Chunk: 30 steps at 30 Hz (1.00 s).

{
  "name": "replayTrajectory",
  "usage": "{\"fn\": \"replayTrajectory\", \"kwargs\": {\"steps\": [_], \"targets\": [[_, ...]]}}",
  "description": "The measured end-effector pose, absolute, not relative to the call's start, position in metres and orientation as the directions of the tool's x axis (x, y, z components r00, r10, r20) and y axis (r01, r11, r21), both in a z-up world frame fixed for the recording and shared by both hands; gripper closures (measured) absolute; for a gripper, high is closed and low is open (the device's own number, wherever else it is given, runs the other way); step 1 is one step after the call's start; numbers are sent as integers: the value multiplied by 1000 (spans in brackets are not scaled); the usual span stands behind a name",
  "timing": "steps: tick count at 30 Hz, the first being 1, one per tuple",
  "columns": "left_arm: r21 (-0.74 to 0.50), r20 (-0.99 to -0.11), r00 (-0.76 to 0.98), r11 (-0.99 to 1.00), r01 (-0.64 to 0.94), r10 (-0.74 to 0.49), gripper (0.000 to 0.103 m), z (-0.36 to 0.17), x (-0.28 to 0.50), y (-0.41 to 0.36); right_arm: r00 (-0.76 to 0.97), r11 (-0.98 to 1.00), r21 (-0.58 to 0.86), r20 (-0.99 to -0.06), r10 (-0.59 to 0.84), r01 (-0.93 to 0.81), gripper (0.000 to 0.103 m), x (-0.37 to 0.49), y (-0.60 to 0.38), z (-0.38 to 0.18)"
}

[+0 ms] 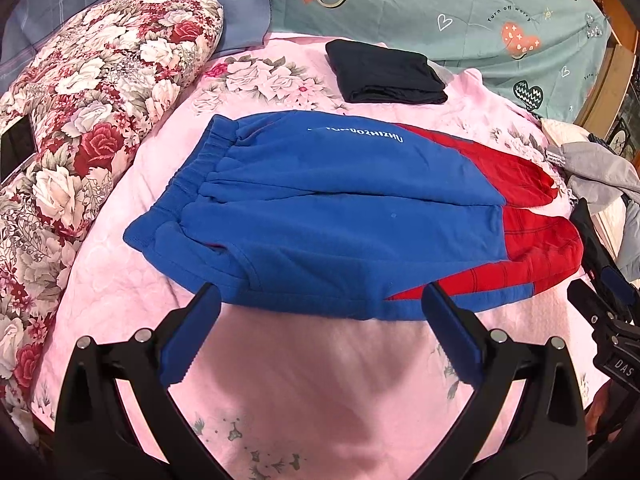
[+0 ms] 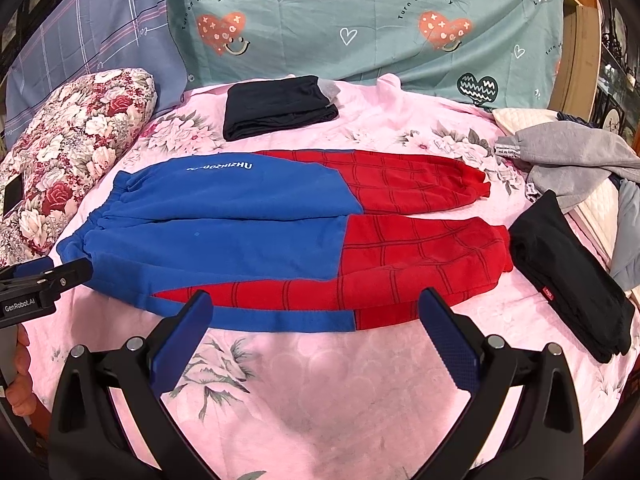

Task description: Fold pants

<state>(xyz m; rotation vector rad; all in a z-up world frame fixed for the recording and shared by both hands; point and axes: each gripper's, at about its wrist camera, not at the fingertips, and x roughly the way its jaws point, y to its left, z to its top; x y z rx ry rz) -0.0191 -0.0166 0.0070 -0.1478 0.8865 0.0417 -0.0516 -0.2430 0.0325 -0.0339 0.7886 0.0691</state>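
Pants point(image 1: 320, 208) with a blue upper part and red grid-lined legs lie flat on the pink bedspread point(image 1: 320, 380). Their elastic waistband point(image 1: 192, 168) points left and the leg ends point(image 2: 480, 240) point right. My left gripper point(image 1: 322, 300) is open, both fingertips touching the near edge of the blue part. My right gripper point(image 2: 316, 300) is open too, its fingertips at the near edge where the blue strip meets the red leg. Neither holds any cloth. The left gripper point(image 2: 64, 270) also shows beside the waistband corner in the right wrist view.
A folded dark garment point(image 2: 276, 106) lies behind the pants. Folded black pants point(image 2: 572, 276) and a grey garment point(image 2: 576, 160) lie at the right. A floral pillow point(image 1: 92, 112) with a phone point(image 1: 16, 148) on it borders the left. Teal heart-print bedding point(image 2: 360, 20) stands at the back.
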Motion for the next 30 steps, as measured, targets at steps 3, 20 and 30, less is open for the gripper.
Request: {"fn": "replayTrajectory", "kwargs": {"steps": [3,20,30], "targets": [[-110,-776,630,989,-99,-23,2,6,-19,-16,702,998,2,-711,49,-68,1,-52,-245,31],[-103,-779,627,989,-109,-12,2,5,-20,-15,695,997,6,-716,58,-77,1,-50,-240,27],[-104,-781,625,989,-108,-14,2,3,-19,-14,692,997,6,-719,58,-77,1,-49,-240,26]]}}
